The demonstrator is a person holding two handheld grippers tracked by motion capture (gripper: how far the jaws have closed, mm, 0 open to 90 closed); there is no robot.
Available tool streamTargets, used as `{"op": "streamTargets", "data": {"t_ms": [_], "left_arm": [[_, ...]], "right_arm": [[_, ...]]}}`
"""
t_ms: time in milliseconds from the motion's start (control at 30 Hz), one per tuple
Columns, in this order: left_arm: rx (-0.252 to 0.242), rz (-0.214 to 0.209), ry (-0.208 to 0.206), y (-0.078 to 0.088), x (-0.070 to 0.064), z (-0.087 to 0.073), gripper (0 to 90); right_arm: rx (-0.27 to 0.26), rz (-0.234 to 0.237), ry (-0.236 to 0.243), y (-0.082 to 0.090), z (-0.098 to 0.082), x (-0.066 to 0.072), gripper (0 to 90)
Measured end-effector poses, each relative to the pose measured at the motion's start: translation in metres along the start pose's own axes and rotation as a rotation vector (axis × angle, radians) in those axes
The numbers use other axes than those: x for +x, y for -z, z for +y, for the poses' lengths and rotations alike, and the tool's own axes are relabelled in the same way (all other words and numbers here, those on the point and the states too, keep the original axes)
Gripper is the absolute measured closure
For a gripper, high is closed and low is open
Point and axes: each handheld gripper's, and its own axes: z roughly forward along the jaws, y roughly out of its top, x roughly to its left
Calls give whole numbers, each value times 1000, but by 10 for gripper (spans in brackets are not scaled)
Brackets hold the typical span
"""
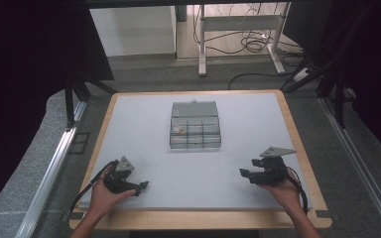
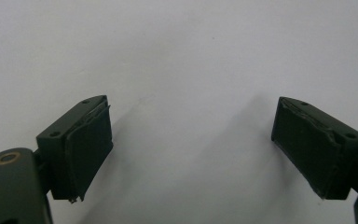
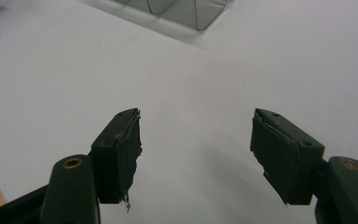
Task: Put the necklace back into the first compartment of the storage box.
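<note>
Covering most of the table is a pale sheet, and mid-table sits a clear compartment box, something small and reddish in one left cell. Both claws, left claw and right claw, rest near the front edge, wide apart and empty. Approaching the box squarely, one claw steadying it, seems wisest.

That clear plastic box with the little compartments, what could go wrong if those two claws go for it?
The clear plastic compartment box looks light and lies loose on the white mat, so a one-sided push might slide it. Something small and reddish sits inside; tipping could spill it. The left gripper and right gripper, both open, could collide.
</note>
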Motion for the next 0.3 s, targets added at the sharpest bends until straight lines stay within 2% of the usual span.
{"op": "streamTargets", "data": {"t_ms": [300], "left_arm": [[-12, -10, 1, 1, 0, 0, 126]], "right_arm": [[-2, -12, 5, -4, -1, 1, 324]]}}
